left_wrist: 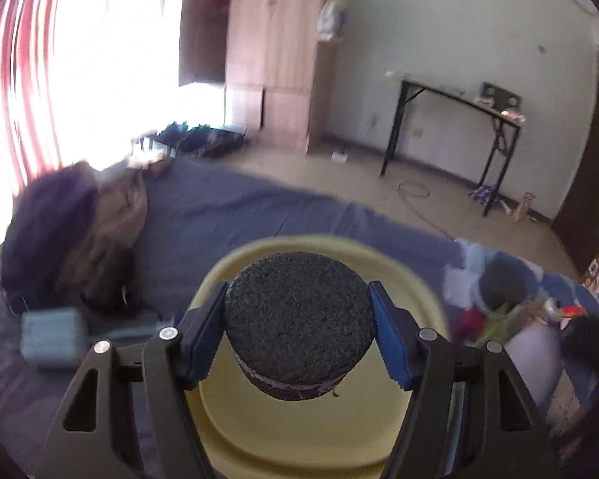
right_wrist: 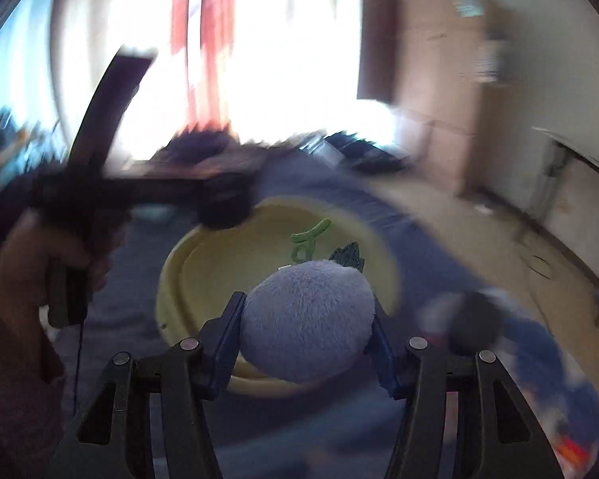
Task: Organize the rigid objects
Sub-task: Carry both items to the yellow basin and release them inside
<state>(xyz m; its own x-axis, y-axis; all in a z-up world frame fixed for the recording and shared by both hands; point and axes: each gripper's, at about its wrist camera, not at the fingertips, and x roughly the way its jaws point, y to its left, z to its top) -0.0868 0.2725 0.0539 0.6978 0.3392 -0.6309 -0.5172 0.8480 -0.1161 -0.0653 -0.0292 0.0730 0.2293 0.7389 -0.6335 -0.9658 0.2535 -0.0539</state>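
Observation:
My left gripper [left_wrist: 299,331] is shut on a black rough-surfaced cylinder [left_wrist: 299,319] and holds it above a yellow bowl [left_wrist: 319,431] on the blue bed sheet. My right gripper [right_wrist: 305,331] is shut on a fuzzy lavender ball-shaped toy [right_wrist: 307,319] with a green stem [right_wrist: 307,239], held over the same yellow bowl [right_wrist: 203,271]. In the right wrist view the left gripper [right_wrist: 223,203] and the hand holding it appear blurred at left, above the bowl's far rim.
A pile of dark and brown clothes [left_wrist: 80,231] lies at the bed's left. A grey box [left_wrist: 52,337] sits near it. A heap of small coloured objects [left_wrist: 507,303] lies at right. A black-legged table [left_wrist: 455,127] and wooden wardrobe [left_wrist: 271,52] stand beyond.

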